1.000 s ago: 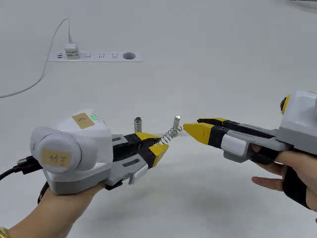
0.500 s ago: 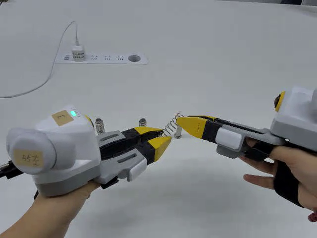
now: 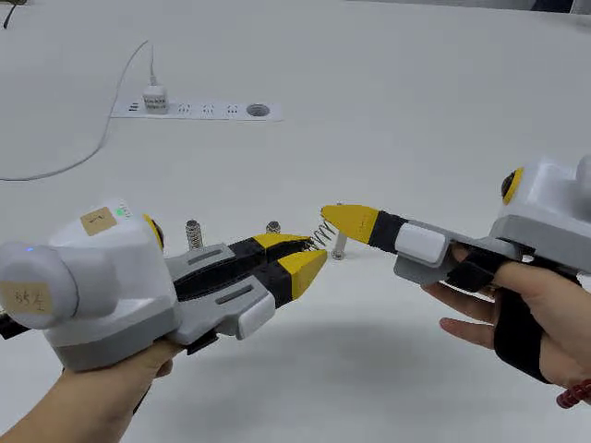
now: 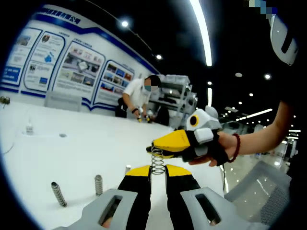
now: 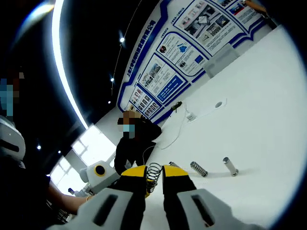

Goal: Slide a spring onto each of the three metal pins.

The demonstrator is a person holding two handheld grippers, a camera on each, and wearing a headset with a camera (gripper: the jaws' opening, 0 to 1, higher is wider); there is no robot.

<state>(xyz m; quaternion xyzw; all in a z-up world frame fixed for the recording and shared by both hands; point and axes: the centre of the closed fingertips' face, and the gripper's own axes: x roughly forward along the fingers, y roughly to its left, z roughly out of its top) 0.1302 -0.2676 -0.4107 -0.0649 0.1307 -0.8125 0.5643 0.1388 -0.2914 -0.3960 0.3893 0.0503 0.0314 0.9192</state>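
Note:
My left gripper (image 3: 303,263) is shut on the lower end of a loose spring (image 3: 321,238), which slants up to the right. My right gripper (image 3: 343,220) comes in from the right, and its yellow jaws close over the spring's upper end. In the left gripper view the spring (image 4: 157,163) rises from between my jaws to the right gripper's tip (image 4: 169,142). In the right gripper view the spring (image 5: 153,172) sits between the jaws. On the table stand a bare pin (image 3: 339,247) and two pins wearing springs (image 3: 194,235) (image 3: 273,227), the latter partly hidden behind the left jaws.
A white power strip (image 3: 199,109) with a plugged-in charger and trailing cable (image 3: 92,148) lies at the back left of the white table (image 3: 416,120). A person (image 4: 139,96) stands at another bench far behind.
My right gripper has moved left and reached the spring's free end, which it was apart from a second ago. The left gripper has kept hold of the spring. The head camera has shifted.

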